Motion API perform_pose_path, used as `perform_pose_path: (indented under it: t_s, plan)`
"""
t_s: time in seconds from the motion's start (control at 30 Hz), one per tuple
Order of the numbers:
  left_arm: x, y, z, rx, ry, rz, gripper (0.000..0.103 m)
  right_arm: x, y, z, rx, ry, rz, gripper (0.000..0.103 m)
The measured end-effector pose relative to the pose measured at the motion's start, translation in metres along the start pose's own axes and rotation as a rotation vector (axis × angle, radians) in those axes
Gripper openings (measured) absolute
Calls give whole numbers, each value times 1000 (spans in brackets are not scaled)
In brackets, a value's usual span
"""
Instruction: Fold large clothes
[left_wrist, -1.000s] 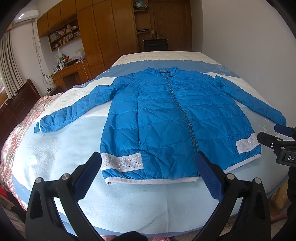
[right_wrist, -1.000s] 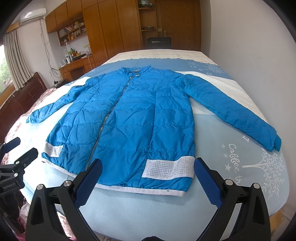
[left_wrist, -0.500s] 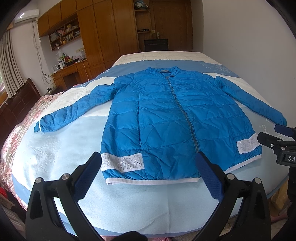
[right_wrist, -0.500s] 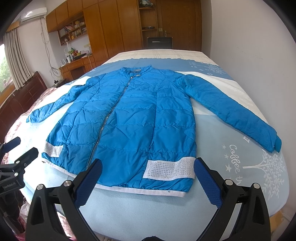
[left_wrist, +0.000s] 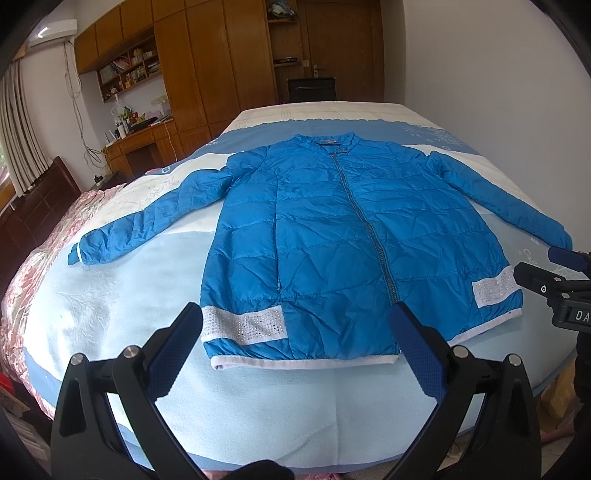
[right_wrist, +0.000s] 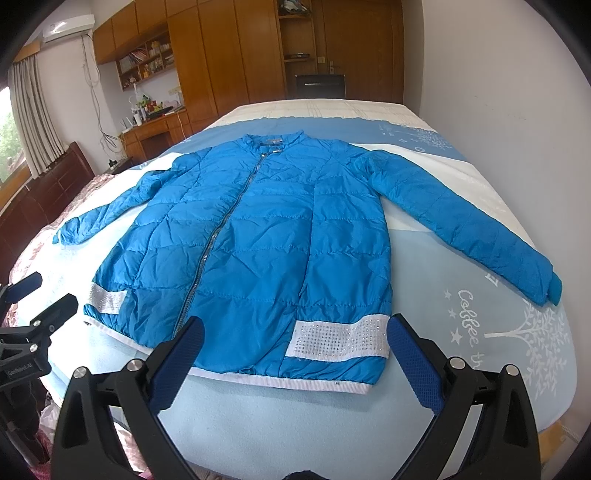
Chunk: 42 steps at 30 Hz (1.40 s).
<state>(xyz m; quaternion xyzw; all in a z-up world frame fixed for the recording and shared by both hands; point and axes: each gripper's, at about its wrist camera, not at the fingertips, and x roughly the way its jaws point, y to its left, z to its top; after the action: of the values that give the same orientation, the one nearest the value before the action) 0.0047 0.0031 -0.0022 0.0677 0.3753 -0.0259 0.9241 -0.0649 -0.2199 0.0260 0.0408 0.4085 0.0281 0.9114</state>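
A blue quilted puffer jacket (left_wrist: 343, 236) lies face up and zipped on a bed (left_wrist: 122, 306) covered in a pale blue and white sheet. It is spread flat with both sleeves angled outward, a layout that seems meant to make the folding lines easy to reach. Its collar points toward the top of the frame and its white-trimmed hem toward the bottom. In the left wrist view, the left hand-held gripper (left_wrist: 299, 343) fills the lower part of the frame, its blue-padded jaws spread wide and holding nothing. The jacket's hem sits just above and between the fingertips, toward the garment's left-of-frame half, apart from them. In the right wrist view, the right hand-held gripper (right_wrist: 295, 354) is likewise wide open and empty at the bottom of the frame. The sparkly white band on the hem lies between its fingers, though whether the pads touch the fabric cannot be told. Each gripper also shows at the other view's edge. Both appear poised at the hem, likely ahead of a first grasp. Wooden cabinets (left_wrist: 207, 62) line the upper left of the frame.
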Motion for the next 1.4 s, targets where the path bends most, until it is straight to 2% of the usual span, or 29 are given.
perform_pose_path:
  t_s: [0.23,0.37,0.5,0.6,0.67,0.8,0.93,1.0,1.17,1.27,1.33,1.4]
  plan:
    - [10,-2,4,4,8,5,100,6,-4,3,10,-9,-6,99]
    - [34,-6,13,12,46,-34,100,16,-34,12,57,8,-26,99]
    - [73,-17,38,-7,136,-98,100,24,-84,18,128,15,-114,99]
    - [95,-35,59,12,173,-160,100,28,-138,24,221,21,-171,99]
    - [113,-57,81,46,194,-200,100,31,-179,26,308,42,-176,99]
    - [140,-106,124,105,202,-275,100,41,-258,24,474,103,-98,99]
    - [169,-163,166,163,203,-343,99,40,-306,24,525,122,-174,99]
    - [186,-190,185,170,218,-387,99,40,-328,22,583,135,-177,99]
    - [228,-229,218,157,263,-451,99,47,-392,11,708,169,-250,99]
    - [255,-247,231,147,296,-459,98,61,-421,2,782,197,-210,99]
    - [269,-256,236,143,312,-460,92,70,-434,-2,808,206,-142,97]
    - [282,-261,239,134,340,-466,78,77,-441,-3,817,205,-111,95]
